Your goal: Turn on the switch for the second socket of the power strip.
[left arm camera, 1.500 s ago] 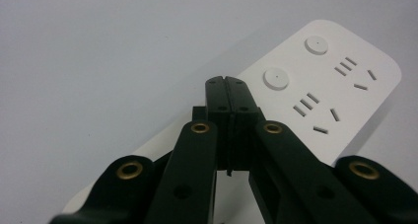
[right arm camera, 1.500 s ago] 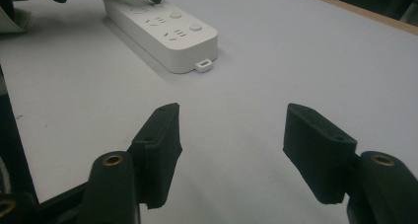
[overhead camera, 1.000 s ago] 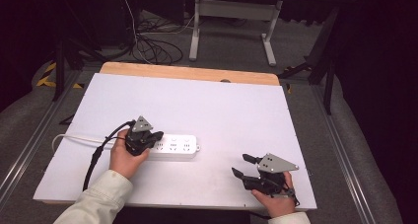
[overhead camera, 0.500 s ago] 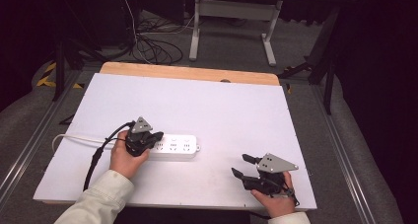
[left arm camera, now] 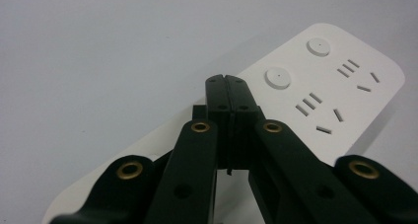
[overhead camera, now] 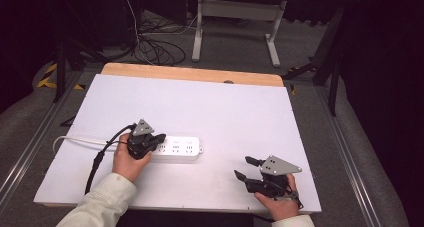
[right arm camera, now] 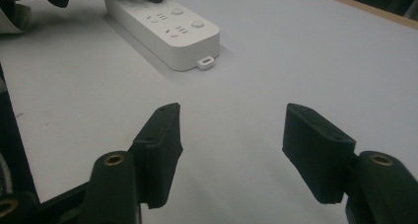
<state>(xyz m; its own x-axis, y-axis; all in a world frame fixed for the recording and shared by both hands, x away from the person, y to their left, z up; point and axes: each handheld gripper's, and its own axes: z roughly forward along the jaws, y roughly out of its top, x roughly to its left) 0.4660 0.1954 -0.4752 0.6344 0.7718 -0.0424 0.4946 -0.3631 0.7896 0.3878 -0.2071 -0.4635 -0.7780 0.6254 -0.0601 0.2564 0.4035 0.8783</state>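
Observation:
A white power strip (overhead camera: 180,149) lies flat on the white tabletop (overhead camera: 215,107), its white cord (overhead camera: 75,139) running off to the left. My left gripper (overhead camera: 156,139) is shut, its tips resting over the strip's left end. In the left gripper view the jaws (left arm camera: 226,83) are pressed together with nothing between them, above the strip (left arm camera: 335,86) and its round buttons and sockets. My right gripper (overhead camera: 243,167) stands open near the front right edge, well apart from the strip. In the right gripper view its jaws (right arm camera: 231,120) gape over bare table, with the strip (right arm camera: 167,31) farther off.
A wooden strip (overhead camera: 190,73) borders the table's far edge. Beyond it are floor cables (overhead camera: 150,47) and a white desk frame (overhead camera: 235,17). A black cable (overhead camera: 97,157) trails from the left gripper toward the front edge. Metal rails run along both table sides.

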